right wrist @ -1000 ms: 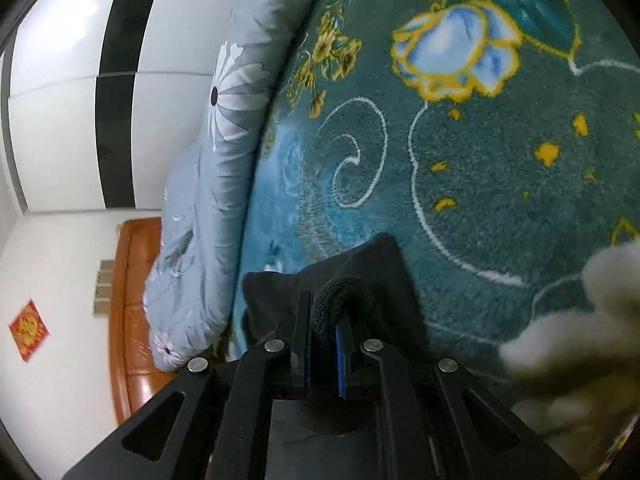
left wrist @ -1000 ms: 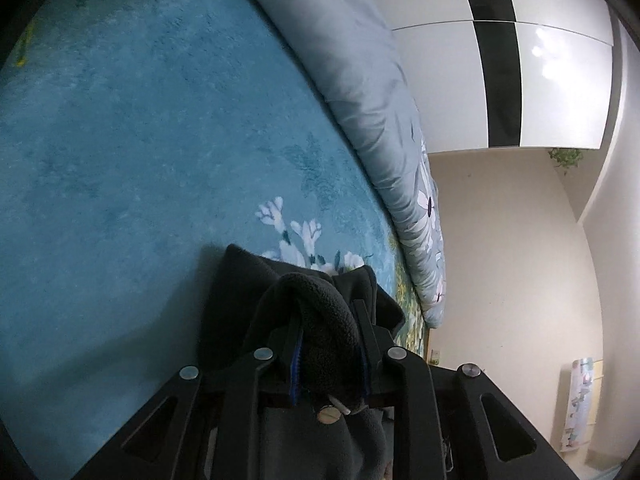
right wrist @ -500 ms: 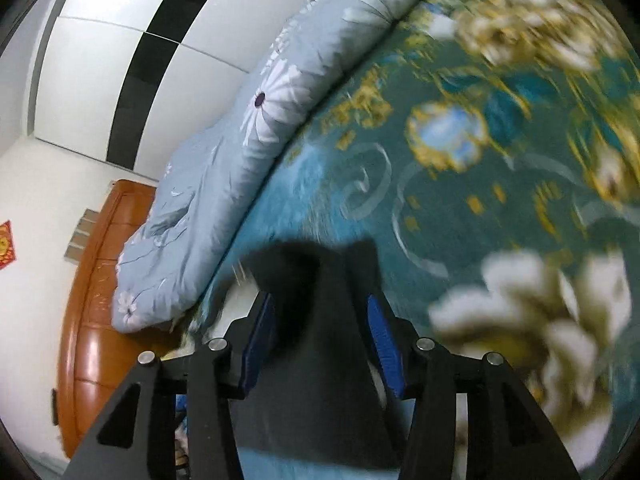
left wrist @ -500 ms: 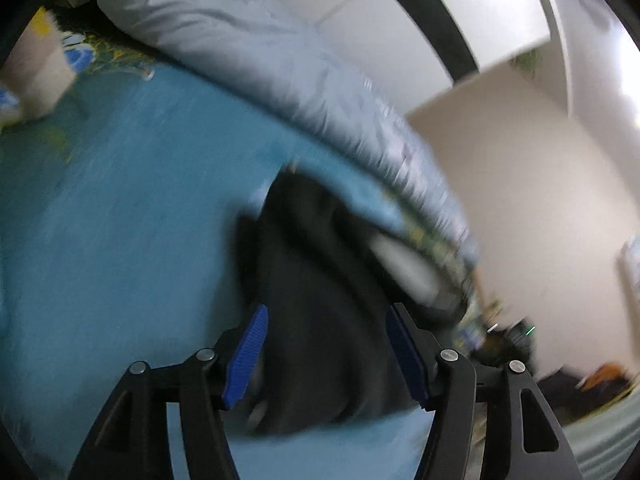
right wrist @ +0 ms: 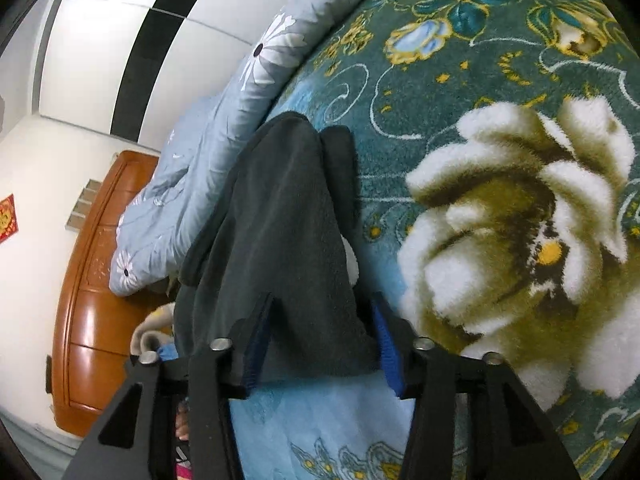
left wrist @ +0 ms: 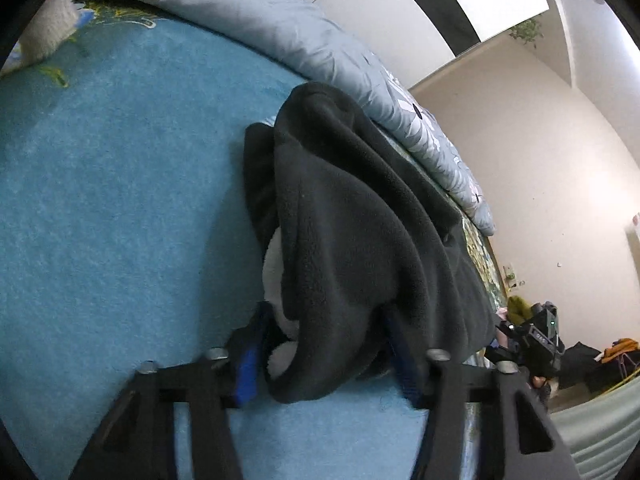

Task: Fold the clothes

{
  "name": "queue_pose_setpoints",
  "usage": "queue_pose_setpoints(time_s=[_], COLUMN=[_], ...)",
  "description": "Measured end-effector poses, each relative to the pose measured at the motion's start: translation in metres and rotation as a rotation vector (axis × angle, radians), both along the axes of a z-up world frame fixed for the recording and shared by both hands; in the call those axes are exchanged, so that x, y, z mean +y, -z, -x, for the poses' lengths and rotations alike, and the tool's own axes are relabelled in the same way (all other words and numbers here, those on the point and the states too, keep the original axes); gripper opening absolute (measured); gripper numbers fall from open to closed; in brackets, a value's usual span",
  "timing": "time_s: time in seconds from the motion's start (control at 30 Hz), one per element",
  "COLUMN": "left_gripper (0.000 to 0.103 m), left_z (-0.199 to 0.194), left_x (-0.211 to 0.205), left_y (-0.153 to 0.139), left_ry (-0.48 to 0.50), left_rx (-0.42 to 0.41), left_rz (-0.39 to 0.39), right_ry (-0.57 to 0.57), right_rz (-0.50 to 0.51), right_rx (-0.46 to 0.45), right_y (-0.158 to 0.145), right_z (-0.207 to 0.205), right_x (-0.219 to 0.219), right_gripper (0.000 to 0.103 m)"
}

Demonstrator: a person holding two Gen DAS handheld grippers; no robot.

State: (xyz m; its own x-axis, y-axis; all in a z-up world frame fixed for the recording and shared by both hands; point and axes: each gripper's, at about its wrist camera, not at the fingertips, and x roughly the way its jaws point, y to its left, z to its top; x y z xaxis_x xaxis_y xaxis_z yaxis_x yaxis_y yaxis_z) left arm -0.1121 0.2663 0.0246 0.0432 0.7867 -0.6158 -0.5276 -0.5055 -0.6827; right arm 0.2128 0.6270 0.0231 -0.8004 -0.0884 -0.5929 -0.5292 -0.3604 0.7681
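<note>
A dark grey fleece garment (left wrist: 352, 220) with a white lining (left wrist: 276, 268) lies folded in a long heap on the blue plush blanket (left wrist: 100, 200). Its near end sits between the blue pads of my left gripper (left wrist: 324, 360), whose jaws are closing; a small gap shows at the left pad. In the right wrist view the same garment (right wrist: 280, 220) runs away from my right gripper (right wrist: 322, 348). Those jaws are closing too, with the garment's near edge between the pads, which do not visibly pinch it.
A grey-blue flowered quilt (left wrist: 280, 28) lies bunched along the far side of the bed (right wrist: 224, 140). Beyond it are a white wardrobe with a black stripe (right wrist: 100, 48) and a wooden headboard (right wrist: 92, 280). A big white flower pattern (right wrist: 520, 220) covers the blanket on the right.
Both grippers let go of the pinched fleece folds, opened wide and pulled back. The garment now lies on the blanket, and both pairs of jaws stand narrower than half a second ago.
</note>
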Motion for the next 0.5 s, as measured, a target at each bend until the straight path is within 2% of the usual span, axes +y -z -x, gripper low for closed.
queue_pose_setpoints(time_s=[0.07,0.1,0.17,0.23,0.3,0.37,0.43,0.5], left_gripper=[0.029,0.026,0.021,0.016,0.013,0.013,0.013,0.013], left_z=[-0.002,-0.002,0.0,0.001,-0.001,-0.005,-0.003,-0.001], left_x=[-0.004,-0.005,-0.011,-0.025,-0.034,-0.033,-0.034,-0.038], left_y=[-0.007,-0.011,-0.022,-0.035,-0.033,-0.017,0.004,0.012], left_ry=[-0.015,-0.026,-0.048,-0.077,-0.085,-0.071,-0.058,-0.066], left_rx=[0.026,0.031,0.038,0.039,0.038,0.036,-0.002,-0.04], left_rz=[-0.01,-0.024,-0.063,-0.136,-0.157,-0.096,-0.037,-0.068], right_ry=[0.021,0.024,0.031,0.04,0.047,0.057,0.063,0.066], right_rz=[0.01,0.016,0.012,0.005,-0.018,-0.002,0.044,0.084], right_rx=[0.011,0.026,0.055,0.105,0.126,0.094,0.03,0.016], right_y=[-0.003,-0.006,-0.017,-0.031,-0.039,-0.028,-0.003,0.016], right_z=[-0.001,-0.002,-0.004,-0.006,-0.01,-0.012,-0.011,-0.011], right_x=[0.003,0.004,0.006,0.009,0.011,0.014,0.015,0.014], right_gripper=[0.016,0.013,0.012,0.011,0.01,0.01,0.011,0.011])
